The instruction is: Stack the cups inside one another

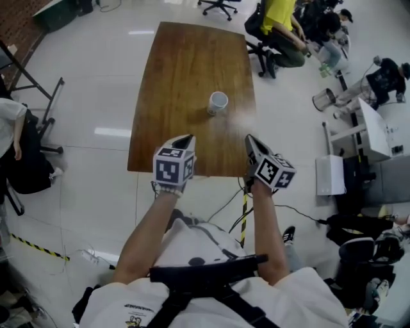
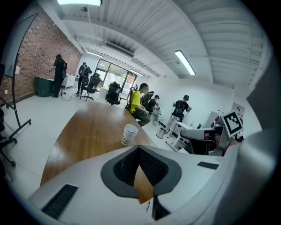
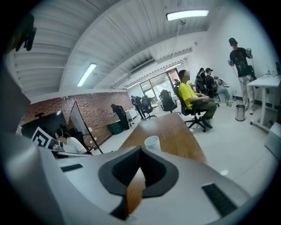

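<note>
One white paper cup [image 1: 218, 102] stands upright near the right side of the brown wooden table [image 1: 179, 64]; whether other cups sit inside it I cannot tell. My left gripper [image 1: 186, 138] hovers over the table's near edge, shut with nothing in it. My right gripper [image 1: 250, 138] is beside it at the same edge, also shut and empty. Both point toward the cup, which is well ahead of them. The left gripper view shows the cup [image 2: 129, 134] beyond the closed jaws [image 2: 139, 148]. The right gripper view shows the cup [image 3: 152, 142] just past its closed jaws [image 3: 140, 151].
A person in a yellow shirt [image 1: 278, 19] sits on an office chair by the table's far right corner, with other people behind. White desks and a bin [image 1: 323, 99] stand at the right. A cable [image 1: 224, 205] lies on the floor under the table's near edge.
</note>
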A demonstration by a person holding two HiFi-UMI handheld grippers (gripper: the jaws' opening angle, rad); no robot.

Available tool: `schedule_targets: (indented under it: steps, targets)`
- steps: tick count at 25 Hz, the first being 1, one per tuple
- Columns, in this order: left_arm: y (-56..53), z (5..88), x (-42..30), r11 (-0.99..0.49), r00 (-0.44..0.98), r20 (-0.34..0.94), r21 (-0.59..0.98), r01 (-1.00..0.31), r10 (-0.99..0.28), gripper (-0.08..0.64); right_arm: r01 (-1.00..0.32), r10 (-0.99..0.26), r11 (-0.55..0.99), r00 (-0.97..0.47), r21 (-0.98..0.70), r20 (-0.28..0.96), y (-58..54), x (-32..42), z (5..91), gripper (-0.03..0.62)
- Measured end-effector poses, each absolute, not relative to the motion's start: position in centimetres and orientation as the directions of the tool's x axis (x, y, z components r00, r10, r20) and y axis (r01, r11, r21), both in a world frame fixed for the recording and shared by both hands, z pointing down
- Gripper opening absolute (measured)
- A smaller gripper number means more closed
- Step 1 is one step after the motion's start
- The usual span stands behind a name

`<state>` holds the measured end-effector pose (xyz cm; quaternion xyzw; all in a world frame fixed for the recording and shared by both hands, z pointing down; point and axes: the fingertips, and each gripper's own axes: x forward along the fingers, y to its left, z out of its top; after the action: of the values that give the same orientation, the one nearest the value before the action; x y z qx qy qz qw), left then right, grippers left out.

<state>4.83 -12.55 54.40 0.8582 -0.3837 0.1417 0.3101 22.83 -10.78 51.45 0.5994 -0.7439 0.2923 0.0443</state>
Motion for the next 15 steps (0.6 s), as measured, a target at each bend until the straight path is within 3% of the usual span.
schedule_targets:
  steps: [15]
  targets:
    - [-4.0, 52.5, 9.6, -0.516, 0.63, 0.508, 0.365, -0.775, -0.588, -0.004, -0.893, -0.847, 0.188, -0.358, -0.41, 0.392, -1.1, 23.6, 52.3, -0.002]
